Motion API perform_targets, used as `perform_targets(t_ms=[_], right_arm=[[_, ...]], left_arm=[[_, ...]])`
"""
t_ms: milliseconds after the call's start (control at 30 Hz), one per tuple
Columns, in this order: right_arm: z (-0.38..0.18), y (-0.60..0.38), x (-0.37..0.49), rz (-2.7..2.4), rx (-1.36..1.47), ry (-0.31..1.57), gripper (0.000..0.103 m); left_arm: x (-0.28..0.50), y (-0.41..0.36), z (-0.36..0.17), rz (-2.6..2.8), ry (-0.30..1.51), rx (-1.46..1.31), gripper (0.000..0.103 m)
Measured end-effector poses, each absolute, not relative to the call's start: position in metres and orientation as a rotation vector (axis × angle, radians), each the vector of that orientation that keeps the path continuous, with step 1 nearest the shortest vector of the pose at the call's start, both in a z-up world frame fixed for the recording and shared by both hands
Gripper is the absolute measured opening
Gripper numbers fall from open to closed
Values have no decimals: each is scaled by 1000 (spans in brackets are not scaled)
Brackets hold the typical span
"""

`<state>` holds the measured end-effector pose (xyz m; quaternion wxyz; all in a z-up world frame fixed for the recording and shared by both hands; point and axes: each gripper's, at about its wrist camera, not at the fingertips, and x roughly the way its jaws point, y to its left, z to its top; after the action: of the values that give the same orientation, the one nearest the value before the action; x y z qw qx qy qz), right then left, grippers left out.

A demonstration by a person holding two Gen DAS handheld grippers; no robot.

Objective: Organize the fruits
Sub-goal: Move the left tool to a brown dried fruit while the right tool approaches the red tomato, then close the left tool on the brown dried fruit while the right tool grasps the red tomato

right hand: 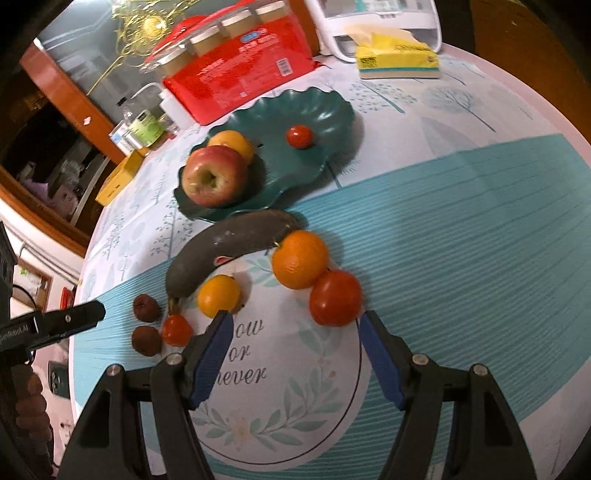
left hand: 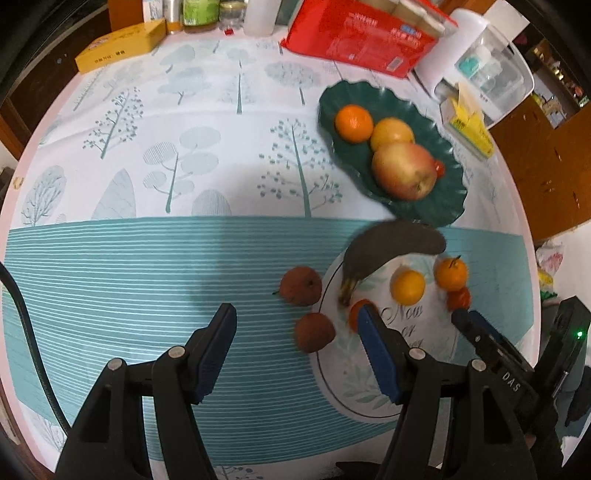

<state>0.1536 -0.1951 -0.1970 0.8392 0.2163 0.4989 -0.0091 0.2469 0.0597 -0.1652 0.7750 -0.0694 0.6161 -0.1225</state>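
On the white printed plate lie a blackened banana, an orange, a large tomato, a yellow citrus and a small tomato. Two brown fruits rest on the cloth left of the plate. The green dish holds an apple, a yellow citrus and a small tomato; the left wrist view also shows an orange in it. My right gripper hangs open over the plate, just short of the large tomato. My left gripper is open above the brown fruits, holding nothing.
A red package, a yellow tissue box and a white appliance crowd the back of the table. A yellow carton and jars stand at the far left. The striped teal band of the cloth stretches left.
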Motion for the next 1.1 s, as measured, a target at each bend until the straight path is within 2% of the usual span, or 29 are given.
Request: perform_targets(t_ms=[200, 400, 600, 733, 800, 933, 1033, 1100], right_arm=[[-208, -193, 151, -93, 478, 1052, 71], [-208, -189, 154, -151, 444, 1046, 63], [-208, -187, 157, -204, 396, 1038, 49], [-209, -184, 158, -223, 358, 1041, 43], [-209, -183, 158, -224, 348, 1039, 41], [-209, -182, 159, -235, 325, 1040, 39], [-209, -180, 160, -243, 305, 1042, 38], [-209, -179, 162, -252, 283, 1044, 34]], left_arm=[[250, 54, -187, -310, 1404, -99, 67], [252, 44, -201, -366, 1439, -51, 67], [256, 35, -206, -426, 1446, -22, 58], [260, 30, -212, -442, 1457, -6, 46], [260, 29, -214, -448, 1466, -6, 41], [262, 25, -217, -460, 1467, -2, 38], [262, 24, -220, -483, 1473, -10, 30], [260, 24, -219, -486, 1471, -4, 30]])
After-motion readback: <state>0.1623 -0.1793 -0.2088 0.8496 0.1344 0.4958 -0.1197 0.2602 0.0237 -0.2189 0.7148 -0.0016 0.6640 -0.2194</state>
